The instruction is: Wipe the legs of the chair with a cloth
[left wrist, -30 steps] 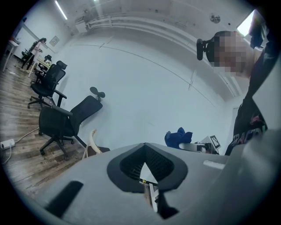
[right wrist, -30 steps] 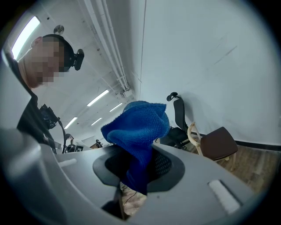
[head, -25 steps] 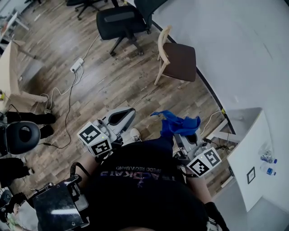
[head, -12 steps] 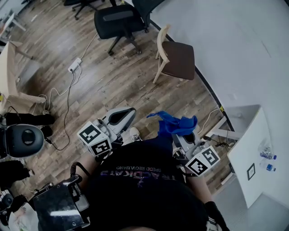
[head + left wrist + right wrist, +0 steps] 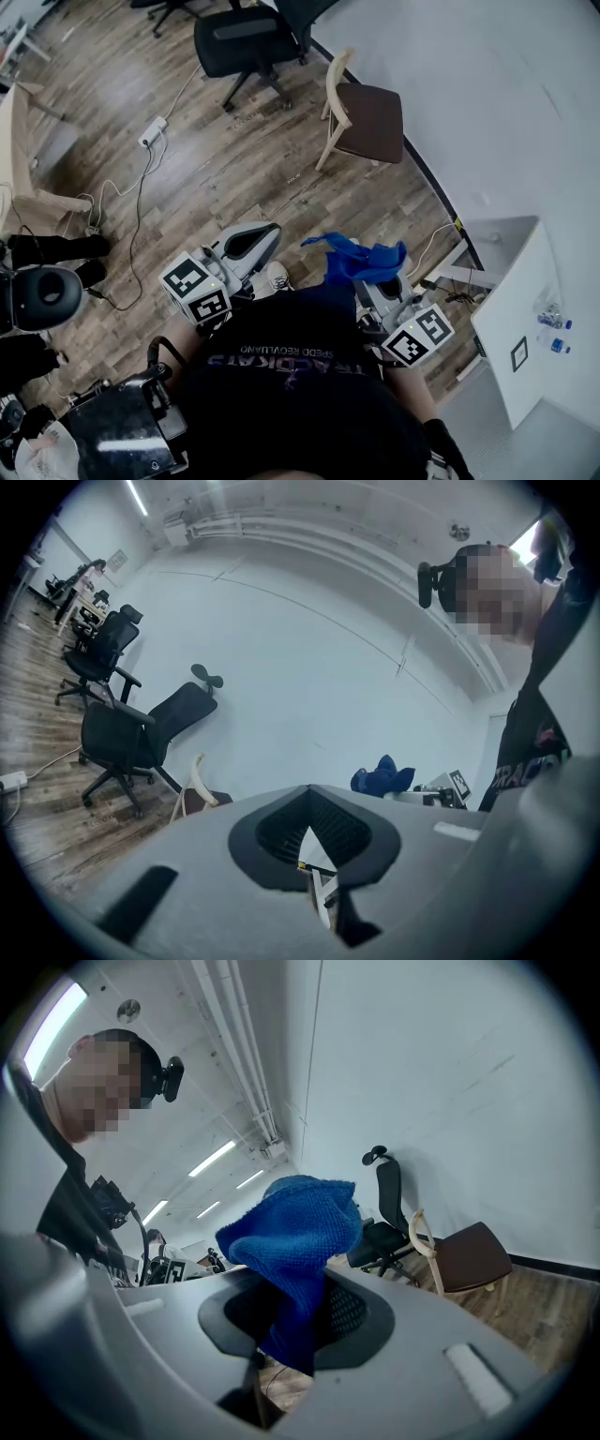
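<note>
The wooden chair (image 5: 364, 120), with a pale frame and a dark brown seat, stands on the plank floor (image 5: 234, 178) close against the white wall (image 5: 487, 84), its legs (image 5: 325, 150) bare, with nothing touching them. Well apart from the chair, on the side away from the wall and close to the person's body, the right gripper (image 5: 377, 281) is clamped on the blue cloth (image 5: 361, 258). In the right gripper view the cloth (image 5: 295, 1232) is pinched between the jaws of the right gripper (image 5: 291, 1321) and bunches up in a loose heap above them, while the chair (image 5: 464, 1255) shows beyond it, further along the wall. The left gripper (image 5: 246, 246) is held just as far from the chair, beside the right gripper and on its far side from the wall. In its own view the jaws of the left gripper (image 5: 314, 832) are brought together with nothing between them, and the chair (image 5: 202, 794) shows small in the distance past them. A black office chair (image 5: 244, 42) stands near the wooden chair, further along the wall from the person, and a white power strip (image 5: 155, 131) with trailing cables lies on the floor out from both chairs. A white cabinet (image 5: 511, 319) stands by the wall on the person's side of the chair, with small bottles (image 5: 553, 337) on it.
</note>
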{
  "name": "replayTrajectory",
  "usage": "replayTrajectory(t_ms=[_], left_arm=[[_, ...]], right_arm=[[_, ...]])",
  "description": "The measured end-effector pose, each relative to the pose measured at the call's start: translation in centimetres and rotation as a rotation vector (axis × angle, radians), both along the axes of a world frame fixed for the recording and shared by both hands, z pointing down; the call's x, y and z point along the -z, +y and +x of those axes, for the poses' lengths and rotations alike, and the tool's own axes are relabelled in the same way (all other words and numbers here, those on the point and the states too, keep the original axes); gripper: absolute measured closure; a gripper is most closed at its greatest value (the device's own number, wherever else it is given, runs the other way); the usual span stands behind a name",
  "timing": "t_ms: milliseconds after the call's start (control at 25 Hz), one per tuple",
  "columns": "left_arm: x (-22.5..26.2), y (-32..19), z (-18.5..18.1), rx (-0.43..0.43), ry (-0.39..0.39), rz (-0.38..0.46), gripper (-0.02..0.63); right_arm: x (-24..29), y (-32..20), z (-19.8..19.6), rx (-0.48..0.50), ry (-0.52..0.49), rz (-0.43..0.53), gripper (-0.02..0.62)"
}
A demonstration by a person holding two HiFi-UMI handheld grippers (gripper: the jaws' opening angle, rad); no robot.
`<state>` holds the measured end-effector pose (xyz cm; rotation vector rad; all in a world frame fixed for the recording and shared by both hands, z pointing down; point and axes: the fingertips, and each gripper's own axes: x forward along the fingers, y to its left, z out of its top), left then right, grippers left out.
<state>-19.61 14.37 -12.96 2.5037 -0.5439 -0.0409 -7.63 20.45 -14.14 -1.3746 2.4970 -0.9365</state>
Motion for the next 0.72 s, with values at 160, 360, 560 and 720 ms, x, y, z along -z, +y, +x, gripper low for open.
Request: replayTrajectory(t_ms=[160,360,560,720], left_arm=[[-0.07,0.11,-0.01,-0.002,-0.001,-0.004,0.600],[-0.02,0.27,0.07,-0.007,-0.003,-0.001,0.600],[0.34,0.16,0.17,-0.007,-0.006,0.003,0.600],[0.41,0.11,0.00,0.001,0.000,0.000,0.600]], right_arm=[[-0.04,0.11,-0.11,0.002,-0.002,-0.001,0.499],[-0.06,0.18,-0.18,-0.002,-0.005,-0.003,0.499],[0.00,0.04,-0.21,0.002,-0.004,-0.008,0.499],[-0.11,-0.06,-0.36,0.011,-0.004,-0.017,0.499]])
